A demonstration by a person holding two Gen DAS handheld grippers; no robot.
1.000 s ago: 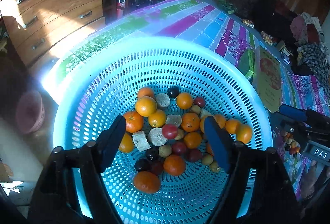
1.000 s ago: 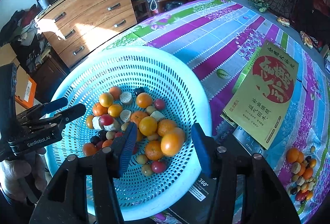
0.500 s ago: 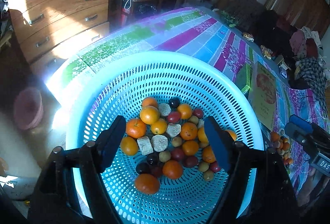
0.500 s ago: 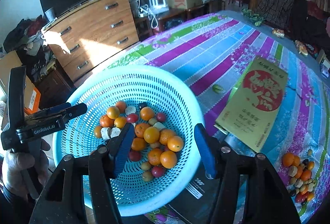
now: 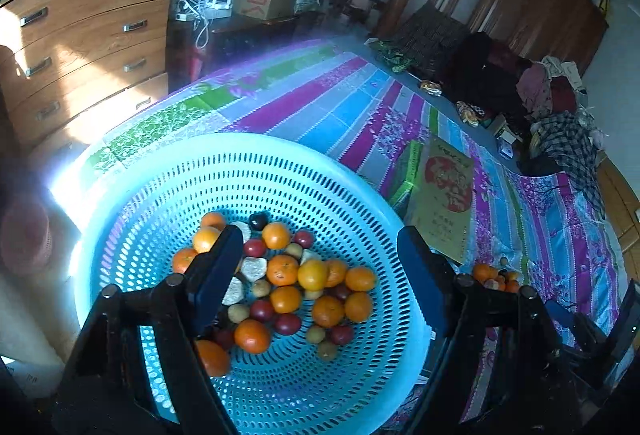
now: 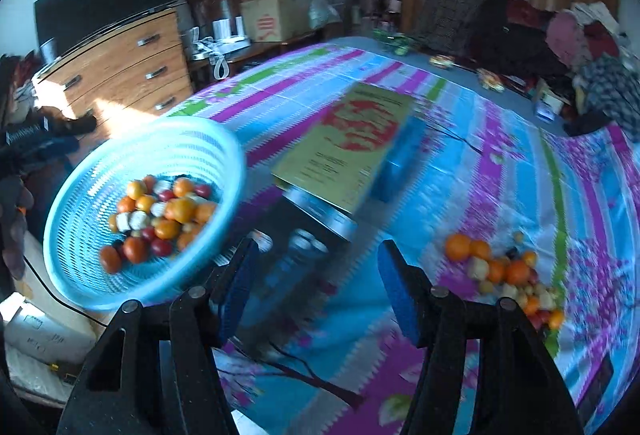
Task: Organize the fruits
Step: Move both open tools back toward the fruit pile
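Note:
A light-blue perforated basket [image 5: 160, 195] holds several oranges, red fruits and pale pieces [image 5: 296, 275]. My left gripper [image 5: 318, 233] hovers above the basket's fruit; its jaws are wide and still opening, with nothing gripped. In the right wrist view the basket [image 6: 80, 267] sits at the left, and a second fruit pile [image 6: 508, 275] lies on the striped cloth at the right. My right gripper [image 6: 318, 249] is open over the cloth between basket and pile, holding nothing. The picture is blurred. The left gripper [image 6: 36, 143] and a hand [image 6: 12, 227] show at the left edge.
A flat yellow box with red print [image 6: 348, 151] lies on the cloth, resting on a dark box [image 6: 304, 235] beside the basket. A wooden dresser [image 5: 80, 55] stands beyond the table's far-left edge. Clothes and small items crowd the far end.
My right gripper has swung right, away from the basket and over the cloth toward the loose pile, with its jaws a little wider. My left gripper has risen and tilted up above the basket.

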